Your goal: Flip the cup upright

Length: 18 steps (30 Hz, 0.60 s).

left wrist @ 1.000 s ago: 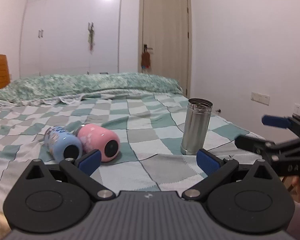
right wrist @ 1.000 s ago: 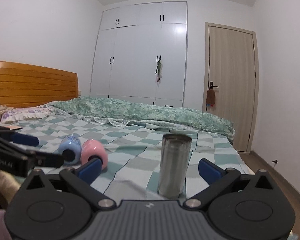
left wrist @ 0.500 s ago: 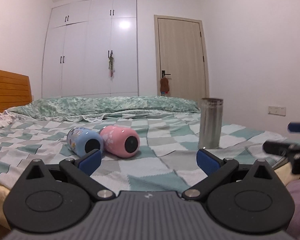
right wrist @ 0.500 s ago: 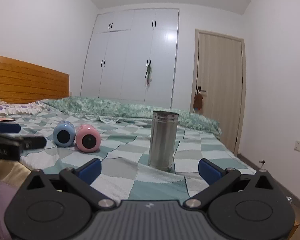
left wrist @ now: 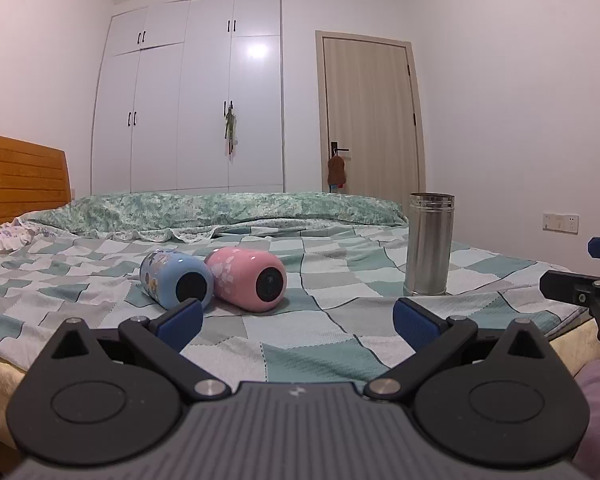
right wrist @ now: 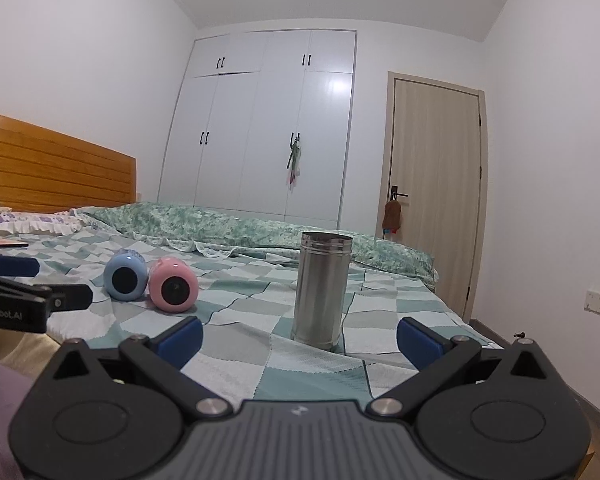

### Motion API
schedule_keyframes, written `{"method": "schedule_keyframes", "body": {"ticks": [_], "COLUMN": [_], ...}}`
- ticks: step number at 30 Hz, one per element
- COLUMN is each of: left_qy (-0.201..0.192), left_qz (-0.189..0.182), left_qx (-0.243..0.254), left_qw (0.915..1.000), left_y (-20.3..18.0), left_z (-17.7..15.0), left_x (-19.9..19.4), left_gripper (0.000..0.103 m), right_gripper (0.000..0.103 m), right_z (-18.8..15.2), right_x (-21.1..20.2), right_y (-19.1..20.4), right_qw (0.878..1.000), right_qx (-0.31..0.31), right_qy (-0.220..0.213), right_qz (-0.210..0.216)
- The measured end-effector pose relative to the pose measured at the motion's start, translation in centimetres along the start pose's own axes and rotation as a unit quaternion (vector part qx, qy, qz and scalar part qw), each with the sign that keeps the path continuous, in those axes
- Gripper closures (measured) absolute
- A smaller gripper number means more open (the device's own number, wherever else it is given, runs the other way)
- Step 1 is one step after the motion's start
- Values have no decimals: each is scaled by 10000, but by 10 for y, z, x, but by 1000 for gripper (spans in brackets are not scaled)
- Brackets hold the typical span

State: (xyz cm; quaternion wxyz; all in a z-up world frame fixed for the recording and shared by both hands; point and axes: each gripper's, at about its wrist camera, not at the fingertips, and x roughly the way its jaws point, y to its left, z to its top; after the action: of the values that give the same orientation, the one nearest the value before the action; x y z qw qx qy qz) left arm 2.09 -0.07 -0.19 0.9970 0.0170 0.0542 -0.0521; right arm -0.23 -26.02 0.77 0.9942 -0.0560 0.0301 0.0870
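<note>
Two cups lie on their sides on my bed: a blue cup (left wrist: 171,278) and a pink cup (left wrist: 247,278), side by side and touching, their round dark ends turned toward me. Both rest on the checked green blanket (left wrist: 308,344), near the middle of the bed. A steel cup (left wrist: 429,245) stands upright on the same blanket, well apart from the pair, to their right, its mouth up.

My left tool (left wrist: 298,322) hangs at the near edge of the bed with its blue pads (left wrist: 180,318) spread wide and nothing between them; the two lying cups sit beyond its left pad. My right tool (right wrist: 300,336) is likewise spread wide and holds nothing, the steel cup standing just beyond the gap between its pads (right wrist: 418,342). Each tool shows at the edge of the other's view.

Behind the cups a green patterned quilt (left wrist: 228,208) is bunched along the far side of the bed. A wooden headboard (right wrist: 56,168) stands at left, with a white wardrobe (right wrist: 268,128) and a closed door (right wrist: 432,184) at the back wall.
</note>
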Motion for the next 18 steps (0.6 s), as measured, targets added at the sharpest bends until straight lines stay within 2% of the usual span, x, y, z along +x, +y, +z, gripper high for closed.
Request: {"method": "schedule_keyframes", "body": {"ticks": [18], "left_qy": [-49], "left_qz": [-30], "left_qx": [2], "left_qw": [10000], "left_y": [-1], "left_z": [0], "left_x": [-1], "left_gripper": [0], "right_gripper": [0], "right_z": [0], "right_x": [0], "right_y": [1], "right_qw": [10000], "right_qx": [-5], "right_qy": [-1], "right_qz": [0]}}
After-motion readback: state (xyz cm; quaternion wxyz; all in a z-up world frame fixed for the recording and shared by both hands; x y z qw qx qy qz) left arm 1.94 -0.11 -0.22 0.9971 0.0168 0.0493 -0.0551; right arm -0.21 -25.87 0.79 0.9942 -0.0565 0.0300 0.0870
